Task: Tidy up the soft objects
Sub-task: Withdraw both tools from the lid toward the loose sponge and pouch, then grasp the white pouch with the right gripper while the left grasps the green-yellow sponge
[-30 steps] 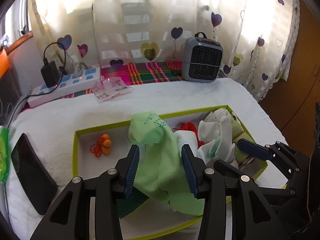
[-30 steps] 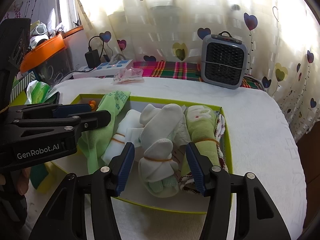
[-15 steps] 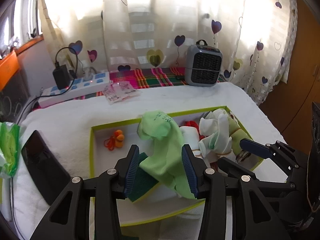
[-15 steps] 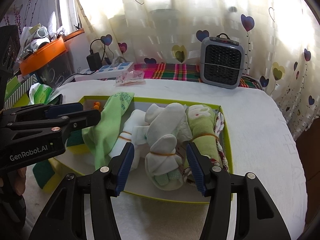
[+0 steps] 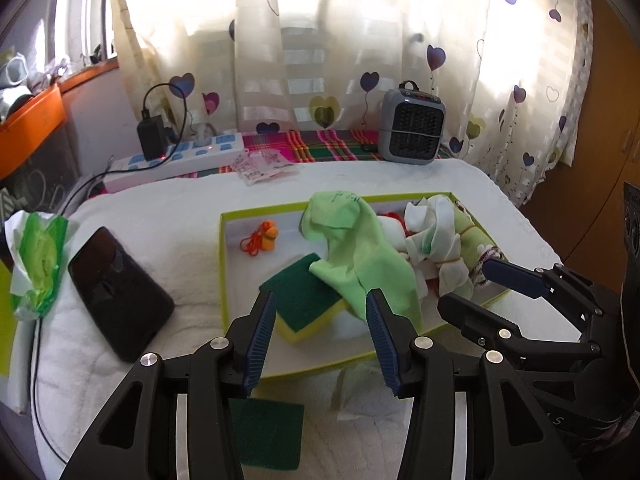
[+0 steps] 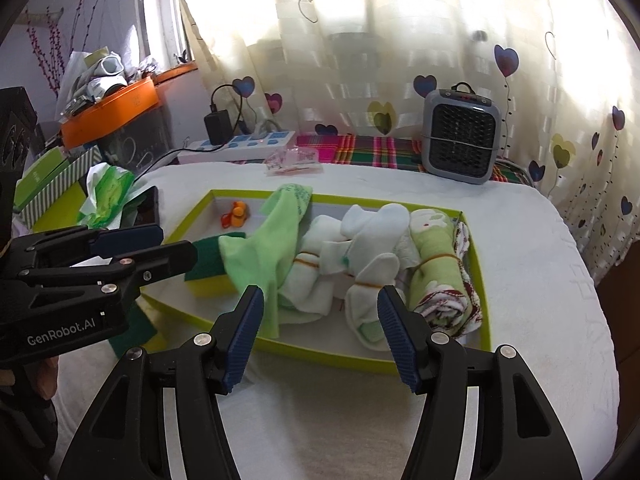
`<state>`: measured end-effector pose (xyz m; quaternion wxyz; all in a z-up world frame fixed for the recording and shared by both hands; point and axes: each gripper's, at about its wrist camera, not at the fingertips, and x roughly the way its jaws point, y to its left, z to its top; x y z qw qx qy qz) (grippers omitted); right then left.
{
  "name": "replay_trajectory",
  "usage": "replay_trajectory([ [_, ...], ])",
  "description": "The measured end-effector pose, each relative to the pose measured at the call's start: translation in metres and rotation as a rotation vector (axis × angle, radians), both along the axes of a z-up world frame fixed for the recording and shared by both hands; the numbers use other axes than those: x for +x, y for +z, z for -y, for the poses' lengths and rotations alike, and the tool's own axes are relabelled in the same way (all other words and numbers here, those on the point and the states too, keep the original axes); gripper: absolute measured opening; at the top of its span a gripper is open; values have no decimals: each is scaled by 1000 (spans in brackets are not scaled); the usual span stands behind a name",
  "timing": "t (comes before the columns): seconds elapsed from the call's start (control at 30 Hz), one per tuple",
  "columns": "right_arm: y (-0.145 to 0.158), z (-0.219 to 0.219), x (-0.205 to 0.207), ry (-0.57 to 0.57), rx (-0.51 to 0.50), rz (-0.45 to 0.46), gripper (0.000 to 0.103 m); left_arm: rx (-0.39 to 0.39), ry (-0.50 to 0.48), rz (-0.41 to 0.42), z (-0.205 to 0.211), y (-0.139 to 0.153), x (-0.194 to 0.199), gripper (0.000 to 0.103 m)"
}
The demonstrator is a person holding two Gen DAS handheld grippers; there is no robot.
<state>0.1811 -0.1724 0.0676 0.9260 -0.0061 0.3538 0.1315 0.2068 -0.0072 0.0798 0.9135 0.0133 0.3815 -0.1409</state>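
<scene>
A shallow box with a lime-green rim (image 5: 223, 264) (image 6: 320, 354) lies on the white padded table. In it a light green cloth (image 5: 360, 256) (image 6: 264, 248) is draped over a green-and-yellow sponge (image 5: 304, 300) (image 6: 208, 264). Beside them lie white sock bundles (image 6: 372, 256) (image 5: 432, 236) and a rolled green towel (image 6: 434, 264). My left gripper (image 5: 322, 336) (image 6: 176, 242) hovers over the box's near left edge, jaws opening, with nothing between the pads. My right gripper (image 6: 320, 336) (image 5: 468, 286) hangs before the near rim, jaws opening and likewise empty.
A small orange toy (image 5: 268, 236) sits in the box's far corner. A second green sponge (image 5: 266, 432) lies on the table in front. A black phone (image 5: 116, 292) and a tissue pack (image 5: 36, 256) lie left. A grey heater (image 6: 460, 136) and a power strip (image 5: 180, 156) stand behind.
Both grippers have drawn back from the box and their jaws stand a little wider. The light green cloth, earlier between my left fingers, now lies ahead of them over the sponge.
</scene>
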Motion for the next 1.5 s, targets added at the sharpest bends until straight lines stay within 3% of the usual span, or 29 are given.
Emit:
replay_trajectory([
  [0.53,-6,-14,-23,44,16,-15,60,-17,56,-10,-34,-6,-38,46],
  [1.0,-25,-26,-37,116,24,-65,60,-92,158,-44,-83,-21,-64,48],
  [1.33,-38,-43,-31,191,19,-125,61,-133,163,-101,-97,-40,-69,49],
  [1.5,-45,-51,-26,210,6,-155,68,-162,151,-124,-99,-46,-66,52],
])
